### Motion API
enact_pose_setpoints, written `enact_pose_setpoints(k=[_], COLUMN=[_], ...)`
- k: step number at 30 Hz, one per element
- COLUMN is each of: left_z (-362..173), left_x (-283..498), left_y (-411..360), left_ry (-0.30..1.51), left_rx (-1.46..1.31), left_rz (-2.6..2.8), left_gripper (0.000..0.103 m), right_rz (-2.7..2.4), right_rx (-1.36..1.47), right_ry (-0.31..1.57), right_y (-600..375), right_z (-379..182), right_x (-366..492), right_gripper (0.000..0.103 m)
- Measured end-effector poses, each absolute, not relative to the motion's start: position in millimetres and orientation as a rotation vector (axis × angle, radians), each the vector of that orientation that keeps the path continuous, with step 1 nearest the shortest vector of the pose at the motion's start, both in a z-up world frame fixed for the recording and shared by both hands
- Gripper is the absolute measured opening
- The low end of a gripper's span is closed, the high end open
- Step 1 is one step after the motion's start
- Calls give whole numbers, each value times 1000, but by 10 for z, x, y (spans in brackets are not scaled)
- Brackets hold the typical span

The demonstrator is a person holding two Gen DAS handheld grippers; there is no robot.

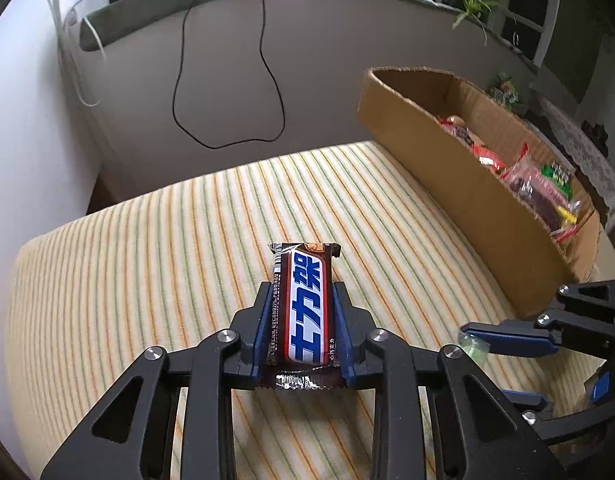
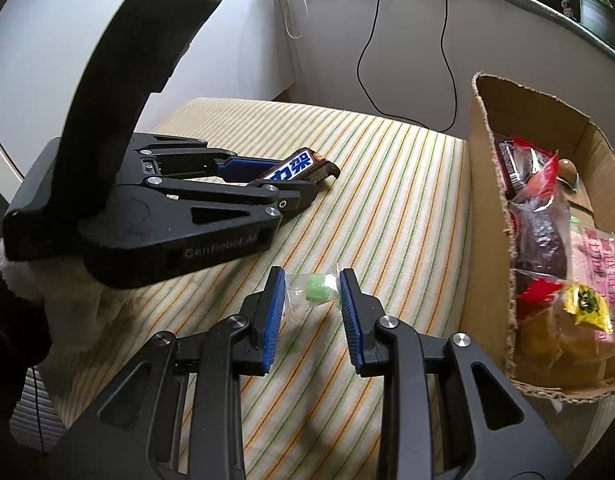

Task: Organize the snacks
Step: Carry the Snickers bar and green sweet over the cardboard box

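Most of the sorting looks done: the cardboard box (image 2: 483, 200) at the right edge of the striped cushion (image 1: 147, 240) already holds a heap of wrapped snacks, among them a dark plum-coloured pack (image 2: 541, 240), a pink-lettered bag (image 2: 599, 264) and a small yellow sachet (image 2: 587, 306). Two pieces remain outside it, as far as the views show. The left gripper (image 1: 303, 312) has its blue pads pressed on both long sides of a chocolate bar (image 1: 307, 308), which lies lengthwise between the jaws with its far end sticking out past the tips (whether it is lifted clear of the cushion or only resting there, I cannot tell). The right gripper (image 2: 312, 300) points down at a small green candy in clear wrapping (image 2: 313, 290); the jaws are narrowed around it and the crinkled wrapper ends meet both pads, so I judge it pinched by the wrapper. Both items then need carrying over the box's near wall (image 1: 447, 184), which stands tall and is ragged along its rim, so a low approach would catch on it. The two grippers sit close together, the left one between the right one and open cushion. A black cable (image 1: 227, 120) hangs down the wall behind, well apart from the work.
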State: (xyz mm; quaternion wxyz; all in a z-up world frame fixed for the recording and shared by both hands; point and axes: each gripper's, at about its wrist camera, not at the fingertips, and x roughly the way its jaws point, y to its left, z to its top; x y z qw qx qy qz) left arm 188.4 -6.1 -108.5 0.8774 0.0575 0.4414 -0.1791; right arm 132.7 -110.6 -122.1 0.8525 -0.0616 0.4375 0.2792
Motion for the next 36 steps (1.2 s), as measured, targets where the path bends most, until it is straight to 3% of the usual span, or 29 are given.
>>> enact_pose_setpoints(k=[18, 36], left_z=[-219, -267], left_x=[1826, 1943], left_y=[-579, -1530], left_ry=[718, 732], left_rx=[140, 193], left_rz=[-426, -549], left_gripper=[26, 27], right_rz=[603, 415], right_rx=[-108, -59], right_ry=[737, 737], right_y=[-1890, -2906], right_z=[-439, -335], right_x=[1121, 1687], right_gripper=[29, 30])
